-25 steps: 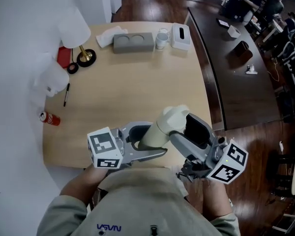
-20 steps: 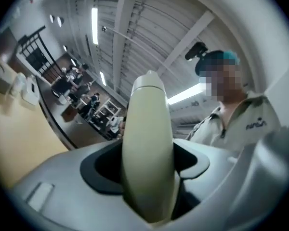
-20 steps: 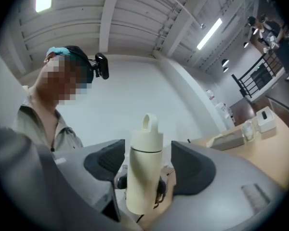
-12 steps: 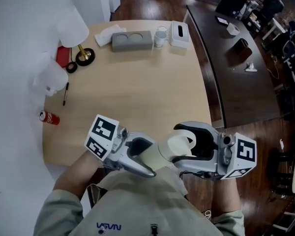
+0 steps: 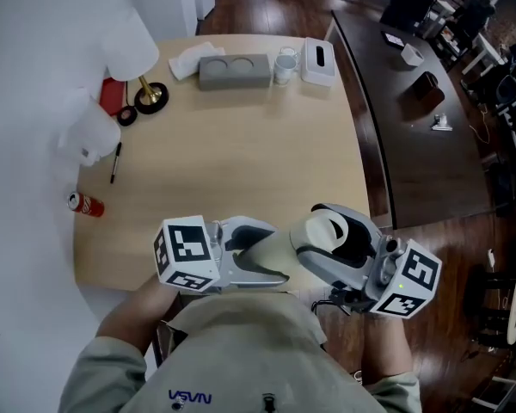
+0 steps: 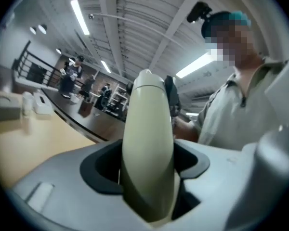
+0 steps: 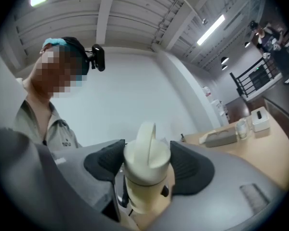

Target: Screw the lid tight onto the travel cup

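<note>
Rotating since a second ago, right gripper (image 5: pixel 334 241) clamps lid (image 7: pixel 145 155) at 3 o'clock; left gripper (image 5: pixel 260 255) clamps travel cup (image 6: pixel 147 143); tightening proceeds.

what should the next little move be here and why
Probably rotate the right tongs in the tightening direction while the left tongs hold the cup steady: the right pair clamps the lid, the left the cup body, and the lid sits on the cup.
</note>
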The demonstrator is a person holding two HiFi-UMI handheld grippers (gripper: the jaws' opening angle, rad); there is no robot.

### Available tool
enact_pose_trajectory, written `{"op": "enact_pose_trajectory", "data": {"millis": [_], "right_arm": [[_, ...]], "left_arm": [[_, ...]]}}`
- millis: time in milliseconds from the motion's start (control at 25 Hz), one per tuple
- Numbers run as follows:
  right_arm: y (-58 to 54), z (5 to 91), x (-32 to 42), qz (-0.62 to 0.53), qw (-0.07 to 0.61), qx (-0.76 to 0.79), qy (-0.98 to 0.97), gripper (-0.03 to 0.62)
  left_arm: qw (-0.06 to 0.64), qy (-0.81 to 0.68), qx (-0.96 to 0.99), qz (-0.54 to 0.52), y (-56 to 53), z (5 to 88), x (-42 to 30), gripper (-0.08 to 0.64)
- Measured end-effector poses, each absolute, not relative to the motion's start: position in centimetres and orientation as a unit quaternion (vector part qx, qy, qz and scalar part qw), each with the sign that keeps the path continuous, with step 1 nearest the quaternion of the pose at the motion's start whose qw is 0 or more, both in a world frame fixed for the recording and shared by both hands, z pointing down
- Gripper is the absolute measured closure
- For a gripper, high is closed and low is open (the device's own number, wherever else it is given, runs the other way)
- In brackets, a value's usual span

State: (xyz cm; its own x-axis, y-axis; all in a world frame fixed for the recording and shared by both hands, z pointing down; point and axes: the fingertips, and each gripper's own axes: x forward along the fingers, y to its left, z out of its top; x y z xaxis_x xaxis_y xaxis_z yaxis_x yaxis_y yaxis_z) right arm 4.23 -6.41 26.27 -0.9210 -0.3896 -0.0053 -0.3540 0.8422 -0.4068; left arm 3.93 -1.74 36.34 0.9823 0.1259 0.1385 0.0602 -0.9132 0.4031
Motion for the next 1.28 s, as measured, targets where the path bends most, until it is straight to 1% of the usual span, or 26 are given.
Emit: {"op": "enact_pose_trajectory", "data": {"millis": [320,440,520,600,720,800,920,1040,1160,1280], "right_arm": [[-10.8,29.5,6.3,-0.280,0.082,-0.351,0.890,0.301],[-11.4,30.7,6.9,-0.311,0.100,-0.387,0.862,0.301],[-11.8,31.4,7.3,-0.330,0.108,-0.406,0.846,0.301],[-11.9,32.0,7.5,-0.342,0.108,-0.414,0.837,0.301],[-11.7,32.0,7.1,-0.350,0.112,-0.393,0.843,0.301],[-11.4,31.4,6.6,-0.347,0.117,-0.366,0.856,0.299],[-10.3,30.0,5.7,-0.320,0.113,-0.319,0.885,0.285],[-8.4,28.2,5.2,-0.278,0.102,-0.257,0.920,0.279],[-6.5,26.5,5.0,-0.235,0.084,-0.191,0.949,0.278],[-4.9,25.1,4.5,-0.207,0.071,-0.126,0.968,0.278]], "left_arm": [[0.027,-0.225,0.952,0.203,-7.0,39.5,3.8,0.245],[-0.025,-0.293,0.925,0.241,-7.8,40.5,3.5,0.245],[-0.037,-0.312,0.916,0.251,-8.0,41.1,3.6,0.245],[-0.007,-0.303,0.922,0.241,-7.8,41.8,3.9,0.245],[0.073,-0.254,0.946,0.190,-7.1,42.0,4.3,0.245],[0.116,-0.220,0.957,0.149,-7.0,41.5,4.2,0.245],[0.194,-0.157,0.965,0.075,-6.6,40.3,3.9,0.245],[0.269,-0.057,0.961,-0.007,-5.3,37.8,3.4,0.245],[0.310,0.064,0.947,-0.052,-3.2,35.3,2.8,0.245],[0.317,0.161,0.933,-0.053,-1.0,33.9,2.4,0.245]]}}
